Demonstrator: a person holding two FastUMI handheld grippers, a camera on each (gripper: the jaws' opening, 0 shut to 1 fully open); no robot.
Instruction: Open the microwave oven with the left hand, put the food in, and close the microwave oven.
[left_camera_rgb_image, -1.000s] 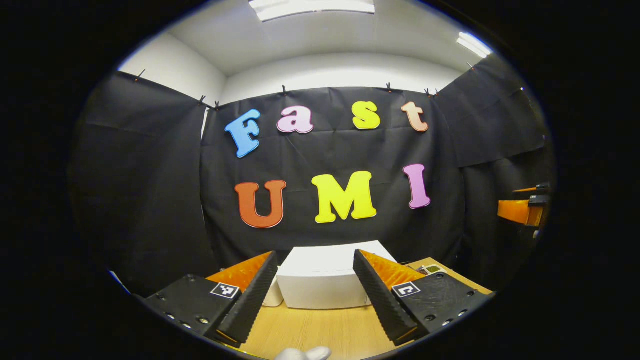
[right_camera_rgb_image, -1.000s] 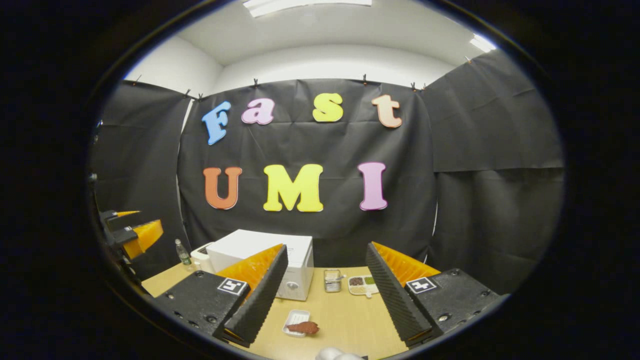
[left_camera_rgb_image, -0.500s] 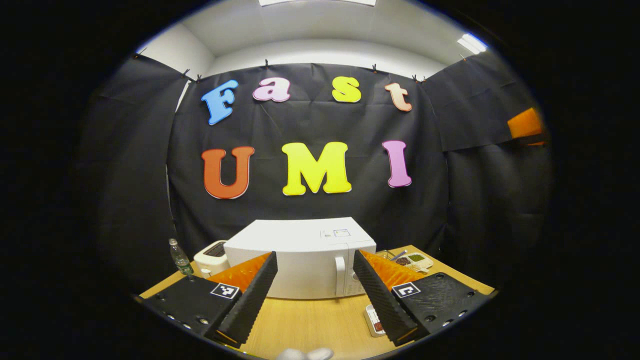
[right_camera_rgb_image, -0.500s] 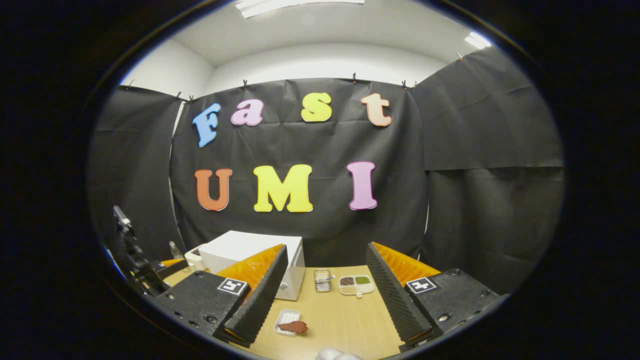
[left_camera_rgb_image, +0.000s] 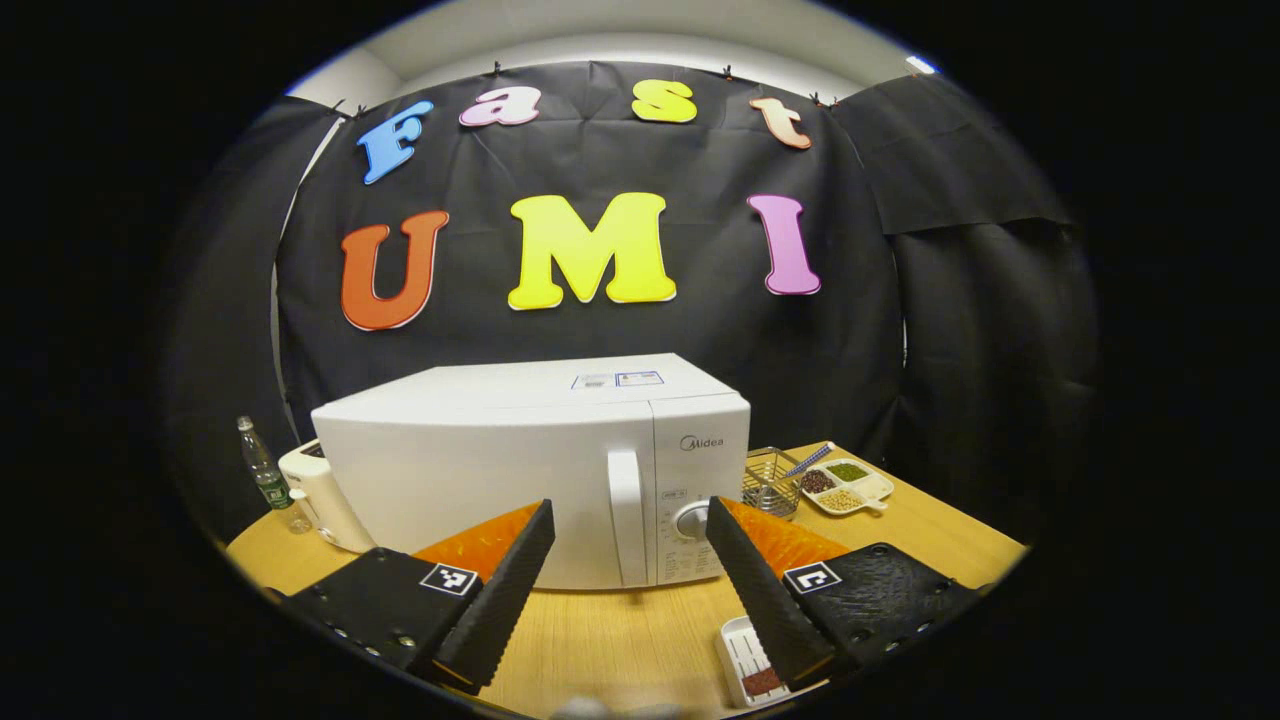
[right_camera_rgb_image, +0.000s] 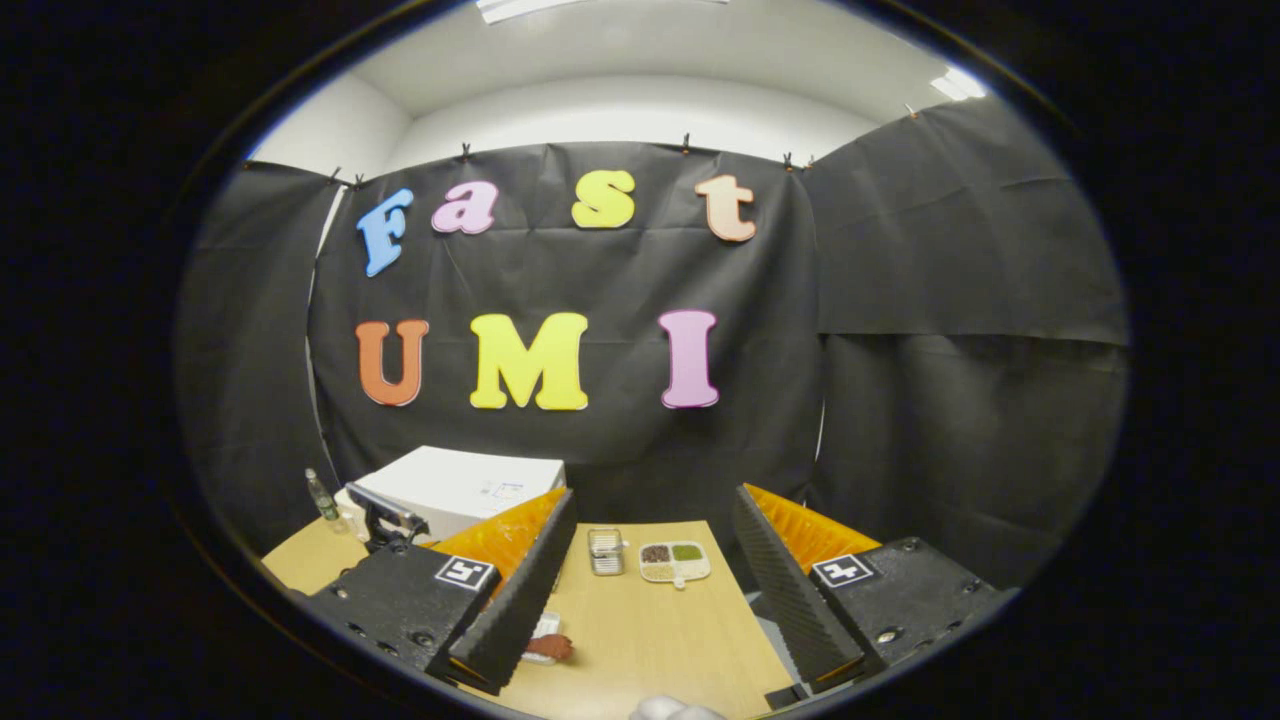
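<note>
- Two grippers up, both with jaws spread wide and nothing between the fingers.
- Left gripper (left_camera_rgb_image: 628, 560) faces the microwave (left_camera_rgb_image: 530, 460), door shut. Vertical door handle (left_camera_rgb_image: 627, 515) sits between its two fingers in the left gripper view, but well ahead of the tips, no contact.
- Control panel with knob (left_camera_rgb_image: 692, 519) is just right of the handle. Easy to snag by mistake.
- Food: brownish piece (right_camera_rgb_image: 552, 647) on a small white tray (left_camera_rgb_image: 745, 660) on the wooden table (left_camera_rgb_image: 620, 640), in front of the microwave toward its right side. Right gripper (right_camera_rgb_image: 650, 590) hangs above and near it, not touching.
- Left gripper's rear also shows in the right gripper view (right_camera_rgb_image: 385, 515), close to the microwave.
- Step in hand, as I read it: reach for the handle and pull the door.
- To do it well: keep the handle centred between the fingers, go straight in, close around its mid-height, then pull along the door's arc rather than straight back. Hinge looks to be on the left edge, can't confirm from here.
- Risk: the microwave may slide on the table if the pull is jerky. Keep it slow.
- Keep the right gripper and tray out of the door's swing.
- Clutter behind: bottle (left_camera_rgb_image: 262, 472), toaster-like appliance (left_camera_rgb_image: 318, 500), wire basket (left_camera_rgb_image: 768, 480), divided dish (left_camera_rgb_image: 845, 485). None in the way.
</note>
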